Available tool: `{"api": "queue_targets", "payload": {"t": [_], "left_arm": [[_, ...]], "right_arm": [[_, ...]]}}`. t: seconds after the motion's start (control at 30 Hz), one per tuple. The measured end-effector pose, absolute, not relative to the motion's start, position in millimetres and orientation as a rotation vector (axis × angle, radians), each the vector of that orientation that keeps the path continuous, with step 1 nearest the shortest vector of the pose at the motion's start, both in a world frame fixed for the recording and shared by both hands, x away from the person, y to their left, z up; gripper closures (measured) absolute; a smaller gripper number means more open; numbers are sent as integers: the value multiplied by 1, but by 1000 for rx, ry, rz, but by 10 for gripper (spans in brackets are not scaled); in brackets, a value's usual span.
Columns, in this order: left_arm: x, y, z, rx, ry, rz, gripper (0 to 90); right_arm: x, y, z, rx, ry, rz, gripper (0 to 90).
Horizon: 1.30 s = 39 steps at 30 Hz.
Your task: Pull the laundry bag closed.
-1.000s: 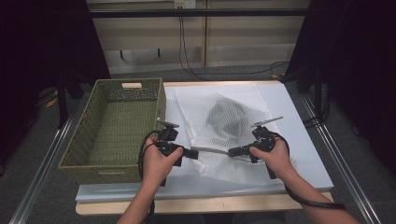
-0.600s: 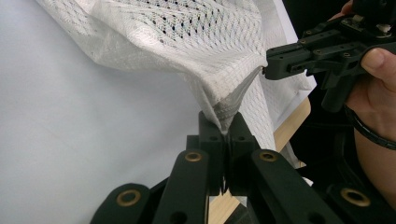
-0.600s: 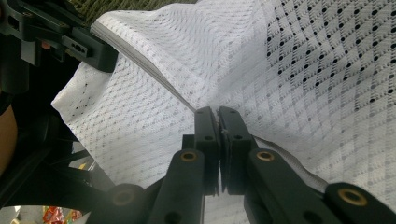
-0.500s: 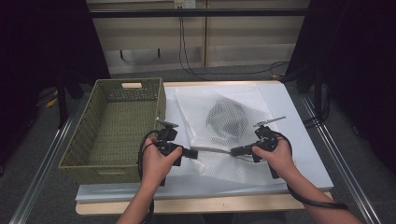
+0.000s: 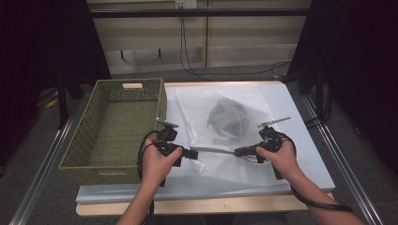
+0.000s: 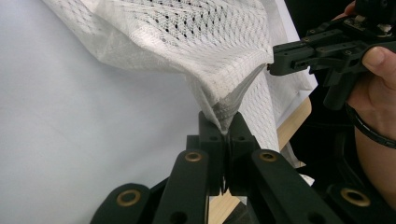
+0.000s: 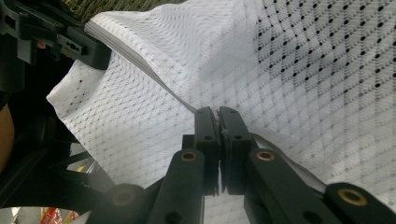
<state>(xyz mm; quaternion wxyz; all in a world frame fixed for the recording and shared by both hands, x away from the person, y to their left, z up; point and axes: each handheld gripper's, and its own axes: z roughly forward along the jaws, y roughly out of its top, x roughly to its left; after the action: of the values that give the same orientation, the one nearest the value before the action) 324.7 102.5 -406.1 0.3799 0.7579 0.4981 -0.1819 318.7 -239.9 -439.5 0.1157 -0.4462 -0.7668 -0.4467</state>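
- Standing around the table is a dim room: pale cabinet fronts (image 5: pixel 206 42) at the back, black cables (image 5: pixel 225 70) trailing over a grey floor (image 5: pixel 28 154), dark curtains (image 5: pixel 356 70) at both sides.
- The table (image 5: pixel 300 112) carries a pale sheet over a wooden top whose edge shows along the near side; metal rails (image 5: pixel 42 173) run along its left and right.
- A green woven basket (image 5: pixel 141 89) sits on the table's left part, with a handle slot in its far wall.
- The white mesh bag (image 5: pixel 220 112) lies mid-table, just right of the basket, with a dark bundle (image 5: pixel 228 119) showing through the mesh.
- My left gripper (image 5: pixel 193 153) is clenched on the bag's near edge, the fabric bunched between its jaws.
- My right gripper (image 5: pixel 237 151) is clamped on the same edge further right, so that the hem runs raised and taut between the two.
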Motion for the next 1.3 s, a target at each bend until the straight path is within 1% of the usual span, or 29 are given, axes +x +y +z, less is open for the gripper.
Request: {"api": "queue_targets", "payload": {"t": [0.4,0.67,0.87,1.03,1.3], "left_arm": [[324,102,-404,1920,1282,-473,880],[326,107,-404,1932,1274,-454,880],[326,106,-404,1920,1278,-481,880],[327,109,-403,1933,1277,-462,880],[328,110,-402,1916,1293,-478,880]], "right_arm": [[318,-247,-439,-1311,-2211,-1341,878],[318,-254,-438,-1327,-2202,-1344,878],[319,-256,-439,-1323,-2202,-1345,878],[319,-256,-439,-1327,-2191,-1334,878],[318,-263,-440,-1342,-2184,-1349,878]]}}
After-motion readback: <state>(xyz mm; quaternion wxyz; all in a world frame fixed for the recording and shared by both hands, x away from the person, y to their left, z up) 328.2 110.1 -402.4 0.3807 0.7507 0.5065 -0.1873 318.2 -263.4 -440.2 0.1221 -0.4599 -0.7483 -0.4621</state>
